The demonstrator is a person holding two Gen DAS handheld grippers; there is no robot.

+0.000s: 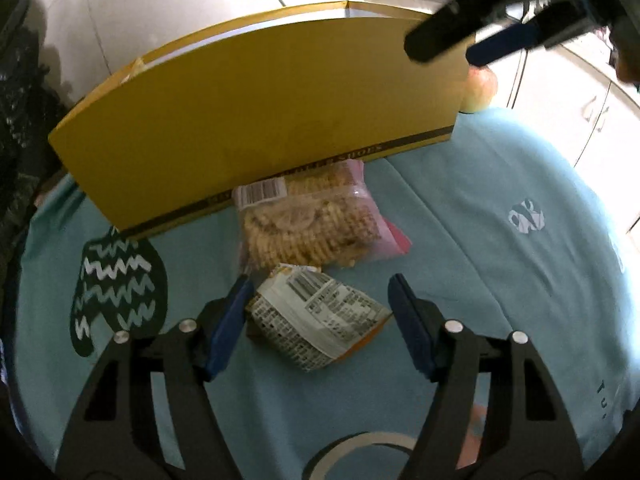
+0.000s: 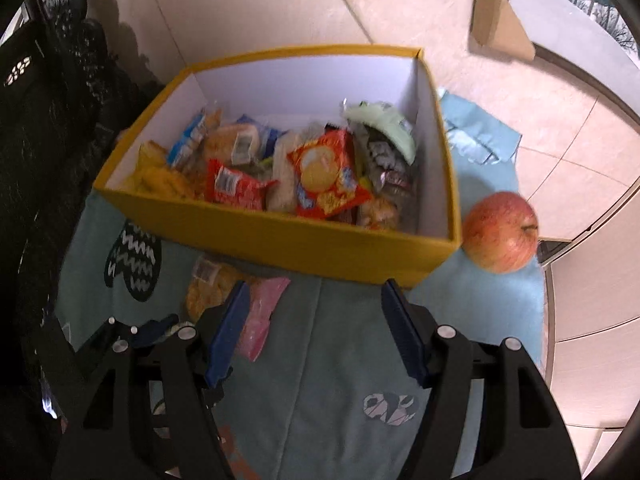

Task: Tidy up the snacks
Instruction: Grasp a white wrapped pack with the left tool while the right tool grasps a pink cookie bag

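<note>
My left gripper [image 1: 320,300] straddles the crumpled printed snack packet [image 1: 316,320], jaws apparently not pinching; my right gripper [image 2: 316,316] gapes, empty, over open teal cloth [image 2: 340,360] before the yellow cardboard box's [image 2: 320,248] near edge.

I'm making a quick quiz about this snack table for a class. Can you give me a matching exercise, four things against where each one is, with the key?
Things:
1. apple
2. red biscuit packet
3. white labelled packet
4. clear bag of crackers

Places:
A. inside the yellow box
B. between the fingers of the left gripper
C. on the cloth against the front of the box
D. on the cloth at the box's right corner

Pairs: 1-D, 2-A, 3-B, 4-C
</note>
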